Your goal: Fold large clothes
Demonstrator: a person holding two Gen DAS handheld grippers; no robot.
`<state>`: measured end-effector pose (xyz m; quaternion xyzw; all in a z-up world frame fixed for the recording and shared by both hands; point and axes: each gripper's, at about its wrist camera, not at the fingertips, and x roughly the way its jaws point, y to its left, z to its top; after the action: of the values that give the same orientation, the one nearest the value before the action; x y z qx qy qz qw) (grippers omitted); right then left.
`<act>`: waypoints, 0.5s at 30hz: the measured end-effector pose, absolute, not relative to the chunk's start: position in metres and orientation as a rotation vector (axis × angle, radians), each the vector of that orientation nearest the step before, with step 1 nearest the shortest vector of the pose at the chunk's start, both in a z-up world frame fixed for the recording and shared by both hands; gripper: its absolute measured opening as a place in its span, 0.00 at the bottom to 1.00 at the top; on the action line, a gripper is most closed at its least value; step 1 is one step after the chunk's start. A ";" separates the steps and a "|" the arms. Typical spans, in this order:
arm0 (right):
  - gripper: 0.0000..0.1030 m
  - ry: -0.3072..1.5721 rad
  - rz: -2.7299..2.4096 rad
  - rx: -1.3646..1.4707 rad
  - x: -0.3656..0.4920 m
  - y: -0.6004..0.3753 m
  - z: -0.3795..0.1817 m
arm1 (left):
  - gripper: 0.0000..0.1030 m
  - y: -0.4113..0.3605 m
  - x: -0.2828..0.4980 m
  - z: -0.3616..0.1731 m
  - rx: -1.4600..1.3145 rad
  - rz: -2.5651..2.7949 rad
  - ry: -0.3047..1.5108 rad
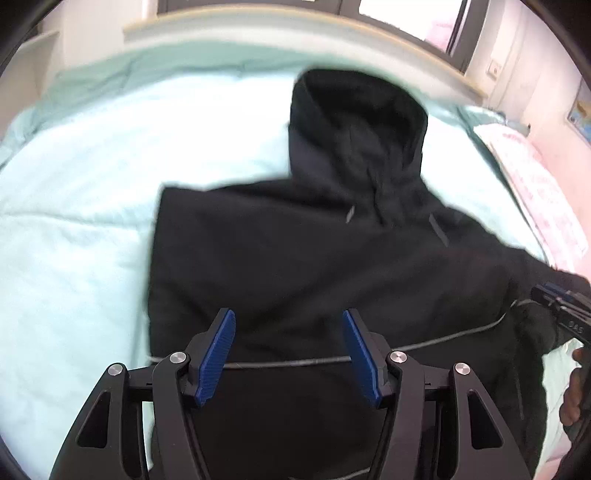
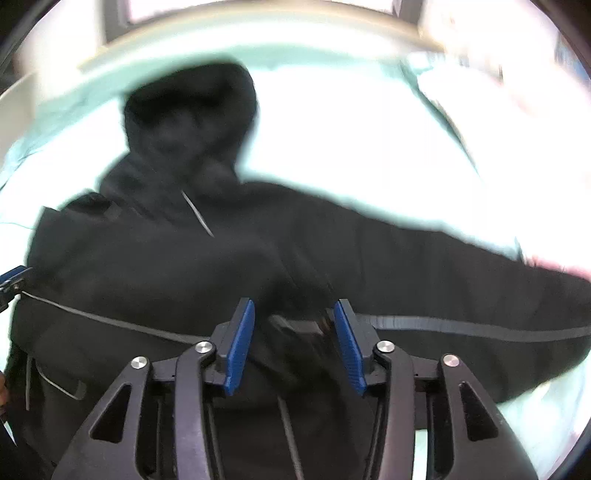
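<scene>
A large black hooded jacket (image 1: 314, 251) (image 2: 166, 266) lies spread on a bed, hood (image 1: 358, 122) (image 2: 192, 122) pointing away from me. Its left side looks folded in to a straight edge, and one sleeve (image 2: 443, 266) stretches out to the right. My left gripper (image 1: 289, 314) hovers over the lower body of the jacket, its jaws wide apart with nothing gripped. My right gripper (image 2: 294, 302) is open over a raised fold of black cloth with a grey stripe; the blurred picture shows its blue pads (image 2: 240, 343) clear of the cloth. Each gripper shows at the edge of the other's view (image 1: 561, 306) (image 2: 13, 280).
The bed has a pale mint cover (image 1: 74, 184) (image 2: 351, 147) with bare cover left of and beyond the jacket. A pink patterned pillow or blanket (image 1: 535, 184) lies at the right edge. A curved wooden bed frame (image 1: 295, 33) and windows stand beyond. A person's hand (image 1: 574, 398) holds the right gripper.
</scene>
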<state>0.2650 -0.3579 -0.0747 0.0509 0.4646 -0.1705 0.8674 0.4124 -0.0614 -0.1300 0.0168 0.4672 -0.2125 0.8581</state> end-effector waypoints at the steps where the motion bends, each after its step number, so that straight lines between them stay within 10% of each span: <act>1: 0.58 0.943 -0.317 0.125 0.274 -0.347 -0.064 | 0.60 -0.059 0.414 -0.125 0.019 -0.448 0.975; 15: 0.69 1.185 -0.237 0.141 0.347 -0.297 -0.182 | 0.60 -0.056 0.427 -0.203 -0.008 -0.396 1.110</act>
<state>0.3466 -0.2969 -0.1821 0.0660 0.5565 -0.1111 0.8207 0.4274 -0.0557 -0.2029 -0.0040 0.5234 -0.1869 0.8313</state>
